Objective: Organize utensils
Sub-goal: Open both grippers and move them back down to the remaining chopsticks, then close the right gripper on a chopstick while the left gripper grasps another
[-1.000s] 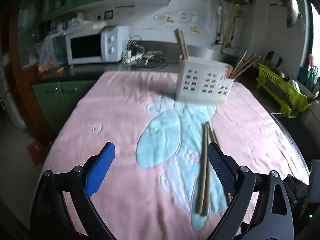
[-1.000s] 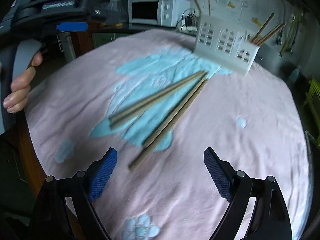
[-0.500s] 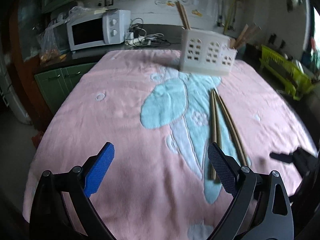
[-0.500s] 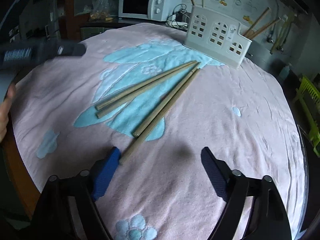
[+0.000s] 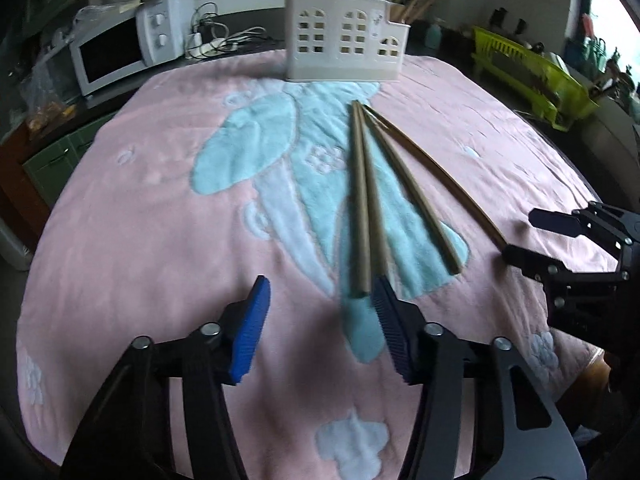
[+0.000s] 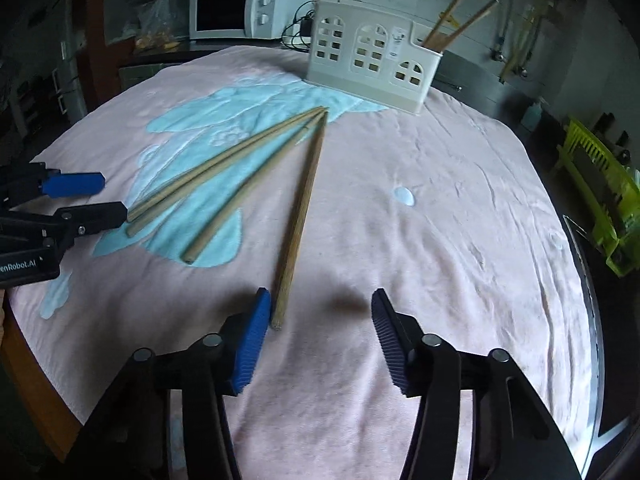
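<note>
Left tongs [image 5: 320, 308] low over the pink towel [image 5: 140, 220], jaws apart after just narrowing, nothing clamped; butt ends of the paired chopsticks [image 5: 362, 200] sit just ahead, right beside its right pad [image 5: 390, 328], not btwn the pads. Right tongs [image 6: 318, 322] likewise apart, just been narrowing, nothing gripped; the single dark chopstick [image 6: 300, 216] ends just inside its left pad [image 6: 252, 340], contact unclear. A third light chopstick [image 6: 244, 196] lies btwn the pair and the dark one; all four fan out w/ far tips converging toward the white utensil holder [image 6: 372, 56] at far side of the surface, upright, more sticks standing in it. Towel bare to right of the dark stick out to surface edge. Microwave [image 6: 236, 12] behind on left, yellow-green rack [image 6: 600, 196] off the right edge.
</note>
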Tool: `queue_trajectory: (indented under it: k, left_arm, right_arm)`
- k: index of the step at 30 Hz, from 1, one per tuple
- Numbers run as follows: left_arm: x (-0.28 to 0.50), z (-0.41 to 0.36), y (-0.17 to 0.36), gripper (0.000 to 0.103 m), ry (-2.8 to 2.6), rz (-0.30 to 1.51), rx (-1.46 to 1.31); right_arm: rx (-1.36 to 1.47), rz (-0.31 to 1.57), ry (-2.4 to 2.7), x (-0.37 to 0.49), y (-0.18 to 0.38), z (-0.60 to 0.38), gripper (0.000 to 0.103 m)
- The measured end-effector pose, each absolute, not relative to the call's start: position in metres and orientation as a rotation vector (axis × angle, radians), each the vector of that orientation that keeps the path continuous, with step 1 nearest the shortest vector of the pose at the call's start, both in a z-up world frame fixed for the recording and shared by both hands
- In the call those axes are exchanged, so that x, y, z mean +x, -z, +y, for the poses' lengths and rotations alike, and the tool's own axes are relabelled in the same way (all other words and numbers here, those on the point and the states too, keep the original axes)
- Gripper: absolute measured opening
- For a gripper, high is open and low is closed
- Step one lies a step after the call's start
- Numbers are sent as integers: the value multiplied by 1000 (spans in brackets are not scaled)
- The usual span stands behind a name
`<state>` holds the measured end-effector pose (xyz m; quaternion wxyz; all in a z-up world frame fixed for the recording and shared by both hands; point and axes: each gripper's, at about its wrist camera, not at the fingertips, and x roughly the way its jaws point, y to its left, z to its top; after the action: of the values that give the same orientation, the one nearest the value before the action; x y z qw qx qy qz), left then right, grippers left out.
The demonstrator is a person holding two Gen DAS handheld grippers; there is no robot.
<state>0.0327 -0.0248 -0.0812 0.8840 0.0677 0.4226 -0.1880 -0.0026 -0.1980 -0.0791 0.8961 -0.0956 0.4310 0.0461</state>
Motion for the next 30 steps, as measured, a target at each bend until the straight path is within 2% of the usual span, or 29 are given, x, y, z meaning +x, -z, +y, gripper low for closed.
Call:
queue_trajectory:
  k: [9, 23, 25, 29, 30]
  left_arm:
    - [41, -35, 87, 32, 374, 898, 182]
    - [50, -48, 88, 31, 357, 879, 188]
    - [52, -48, 88, 28, 362, 880, 181]
    - [50, -53, 88, 17, 371, 869, 205]
    - [49, -56, 88, 8, 386, 870, 208]
  right_arm:
    - [-171, 893, -114, -2, 79, -201, 47]
    - [-122, 902, -149, 4, 80, -201, 43]
    - [-108, 905, -153, 5, 81, -202, 41]
    - [-91, 906, -158, 7, 81, -203, 36]
    - [-91, 905, -158, 7, 81, -203, 35]
